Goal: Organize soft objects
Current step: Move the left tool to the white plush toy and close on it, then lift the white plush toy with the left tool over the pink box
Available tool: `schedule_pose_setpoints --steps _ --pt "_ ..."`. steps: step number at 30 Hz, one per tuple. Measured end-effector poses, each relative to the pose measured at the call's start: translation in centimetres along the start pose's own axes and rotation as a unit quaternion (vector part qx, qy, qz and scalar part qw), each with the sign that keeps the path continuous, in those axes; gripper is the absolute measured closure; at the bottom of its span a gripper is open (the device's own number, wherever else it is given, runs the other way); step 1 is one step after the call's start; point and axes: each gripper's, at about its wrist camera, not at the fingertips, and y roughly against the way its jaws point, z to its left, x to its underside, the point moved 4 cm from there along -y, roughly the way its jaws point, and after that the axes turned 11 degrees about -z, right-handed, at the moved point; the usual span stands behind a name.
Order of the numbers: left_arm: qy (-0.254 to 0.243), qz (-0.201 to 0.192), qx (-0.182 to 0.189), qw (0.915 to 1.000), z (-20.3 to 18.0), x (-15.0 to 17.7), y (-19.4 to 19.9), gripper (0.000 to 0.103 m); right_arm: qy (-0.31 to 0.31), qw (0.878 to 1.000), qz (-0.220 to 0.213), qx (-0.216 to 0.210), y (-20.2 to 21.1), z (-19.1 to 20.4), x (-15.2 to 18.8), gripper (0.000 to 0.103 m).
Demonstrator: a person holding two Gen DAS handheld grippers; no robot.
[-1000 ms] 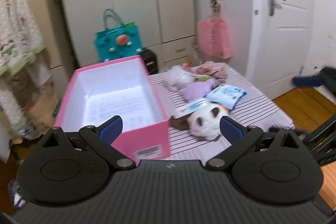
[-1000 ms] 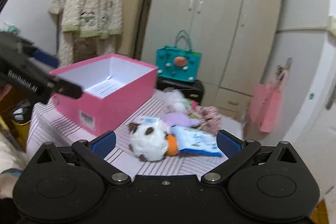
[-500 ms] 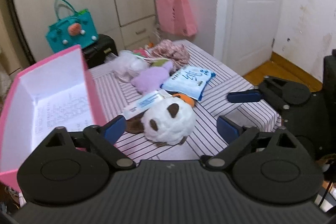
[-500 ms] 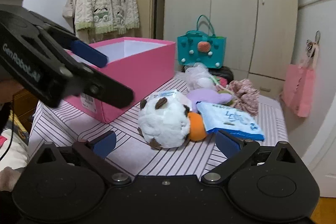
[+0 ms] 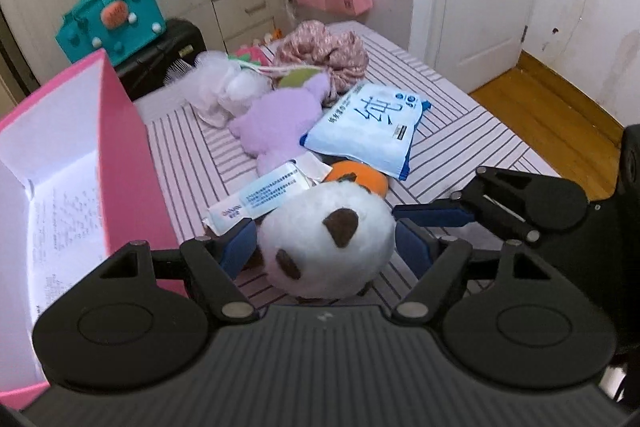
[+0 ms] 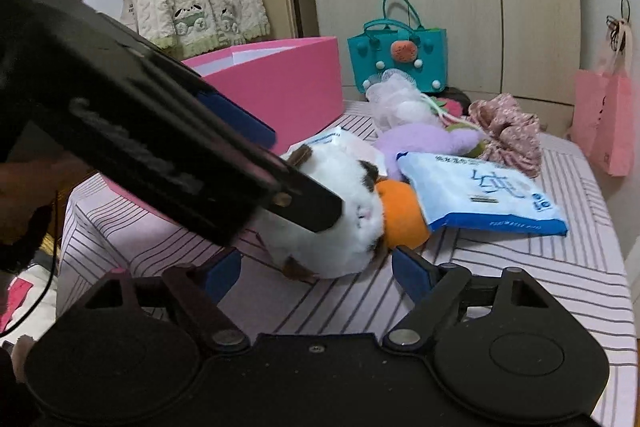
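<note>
The white plush toy [image 5: 326,239] sits squarely between the left claw [image 5: 326,247] fingers, whose jaws are closing without pressing yet. The right claw [image 6: 316,269], also narrowing and empty, comes from the opposite side, beside the pink box [image 5: 120,147].

In the right wrist view the black left gripper [image 6: 304,203] crosses from nine o'clock and hides much of the round white plush toy with brown patches [image 6: 352,227] and the open pink cardboard box [image 6: 280,83]. In the left wrist view that box [image 5: 120,155] runs off the edge at nine o'clock. Small print on the flat blue-and-white tissue pack [image 5: 372,123] is unreadable.
</note>
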Motion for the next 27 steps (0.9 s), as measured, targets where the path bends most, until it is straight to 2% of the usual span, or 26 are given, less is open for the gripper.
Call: schedule_pose_setpoints --steps 4,11,17,22,27 --pt "0.034 0.005 0.0 0.9994 0.5 0.0 -0.4 0.027 0.0 1.0 0.005 -0.001 -0.8 -0.1 0.1 0.022" --pt "0.065 0.024 0.008 0.9976 1.2 1.1 -1.5 0.027 -0.01 1.0 0.0 -0.001 -0.9 -0.5 0.1 0.033" --pt "0.069 0.01 0.007 0.9976 1.1 1.5 -1.3 0.031 -0.005 1.0 -0.006 0.003 -0.9 -0.1 0.1 0.04" --pt "0.074 0.012 0.004 0.9971 1.0 1.5 -0.9 0.031 -0.011 1.0 -0.003 0.011 -1.0 0.1 0.0 0.041" --pt "0.08 0.025 0.017 0.9963 1.0 1.5 -0.3 0.031 -0.019 1.0 0.008 0.012 -0.5 0.5 -0.4 0.041"
